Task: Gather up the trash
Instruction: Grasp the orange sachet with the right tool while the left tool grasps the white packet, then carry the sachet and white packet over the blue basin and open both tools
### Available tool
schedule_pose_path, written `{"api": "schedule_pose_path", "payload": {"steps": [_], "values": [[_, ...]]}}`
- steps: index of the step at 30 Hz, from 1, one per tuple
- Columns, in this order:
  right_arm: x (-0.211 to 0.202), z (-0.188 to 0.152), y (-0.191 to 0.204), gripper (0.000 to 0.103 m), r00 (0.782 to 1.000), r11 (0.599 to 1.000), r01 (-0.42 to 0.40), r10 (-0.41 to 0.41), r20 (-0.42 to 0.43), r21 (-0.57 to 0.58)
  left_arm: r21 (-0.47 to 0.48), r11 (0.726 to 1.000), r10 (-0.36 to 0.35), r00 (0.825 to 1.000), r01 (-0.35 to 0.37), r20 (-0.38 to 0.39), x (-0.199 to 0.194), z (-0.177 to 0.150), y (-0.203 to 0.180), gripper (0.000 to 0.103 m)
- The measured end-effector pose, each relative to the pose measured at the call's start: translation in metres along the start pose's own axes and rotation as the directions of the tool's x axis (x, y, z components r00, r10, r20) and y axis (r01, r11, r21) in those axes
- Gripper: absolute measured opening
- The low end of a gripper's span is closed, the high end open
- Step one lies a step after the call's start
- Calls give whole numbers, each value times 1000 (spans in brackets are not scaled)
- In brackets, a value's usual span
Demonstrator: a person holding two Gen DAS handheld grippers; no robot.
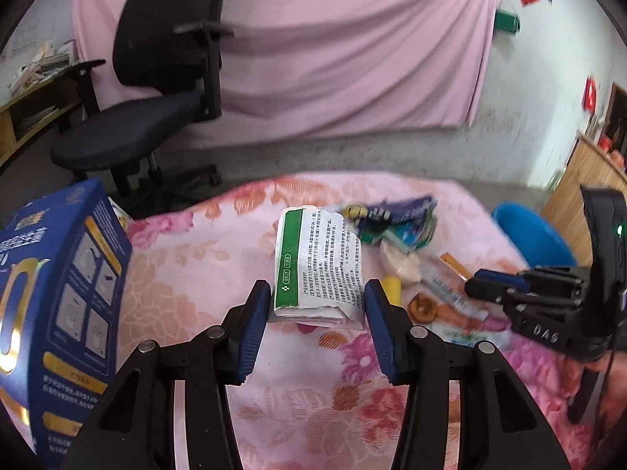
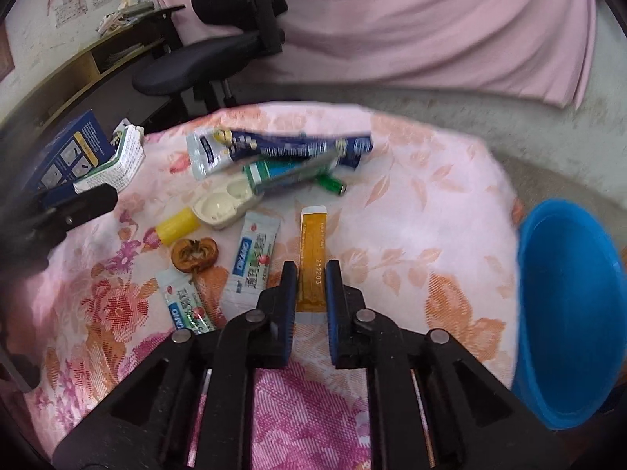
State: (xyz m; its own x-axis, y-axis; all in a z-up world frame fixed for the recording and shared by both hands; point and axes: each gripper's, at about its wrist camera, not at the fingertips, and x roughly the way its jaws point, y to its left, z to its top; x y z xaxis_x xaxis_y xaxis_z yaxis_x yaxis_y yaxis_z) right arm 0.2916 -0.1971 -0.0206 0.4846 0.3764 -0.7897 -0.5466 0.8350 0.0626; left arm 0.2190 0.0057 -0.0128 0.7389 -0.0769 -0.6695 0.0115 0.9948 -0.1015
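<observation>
Orange foil sachet lies on the pink floral counter, left of the blue plastic bin, between the narrowly parted right gripper. Left gripper, wide apart, straddles a green-and-white paper packet, gripping nothing.

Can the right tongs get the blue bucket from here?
Probably yes. The right tongs sit around an orange sachet, and the blue bucket stands just to their right, with nothing between them.
</observation>
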Motion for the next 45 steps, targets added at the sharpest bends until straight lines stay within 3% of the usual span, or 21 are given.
{"api": "schedule_pose_path", "payload": {"steps": [5,9,11,14,16,20,23,28,36,39,41,45], "values": [[-41,-8,3,42,976,997,79,-75,207,-11,-14,1000,-23,991,25,129,-20,2,-7,43],[-81,-21,0,42,909,995,95,-96,406,24,1,994,-110,959,114,261,-40,3,-18,44],[-104,-30,-5,42,856,996,66,-86,510,56,25,989,-147,933,147,329,-51,3,-26,44],[-130,-41,-11,42,775,993,61,-113,622,104,88,986,-163,892,139,422,-70,1,-44,44],[-146,-48,-15,42,724,990,76,-137,676,118,126,987,-152,866,104,477,-79,2,-61,44],[-179,-64,-33,42,605,977,124,-212,768,172,134,981,-188,835,138,517,-92,13,-87,44],[-197,-76,-55,42,546,961,153,-277,791,231,163,974,-225,800,160,557,-97,28,-117,44],[-211,-89,-90,42,522,928,158,-368,770,336,275,943,-311,781,185,541,-82,47,-173,44],[-220,-109,-143,42,541,883,101,-435,719,458,373,893,-416,779,252,469,-47,52,-255,44],[-216,-115,-156,42,561,866,101,-455,691,489,365,883,-439,795,296,419,-30,57,-274,44],[-212,-121,-165,42,582,858,108,-465,668,503,354,874,-456,815,334,359,-15,61,-283,44],[-196,-126,-178,42,640,839,108,-469,608,533,331,857,-473,859,396,196,17,68,-301,44]]}}
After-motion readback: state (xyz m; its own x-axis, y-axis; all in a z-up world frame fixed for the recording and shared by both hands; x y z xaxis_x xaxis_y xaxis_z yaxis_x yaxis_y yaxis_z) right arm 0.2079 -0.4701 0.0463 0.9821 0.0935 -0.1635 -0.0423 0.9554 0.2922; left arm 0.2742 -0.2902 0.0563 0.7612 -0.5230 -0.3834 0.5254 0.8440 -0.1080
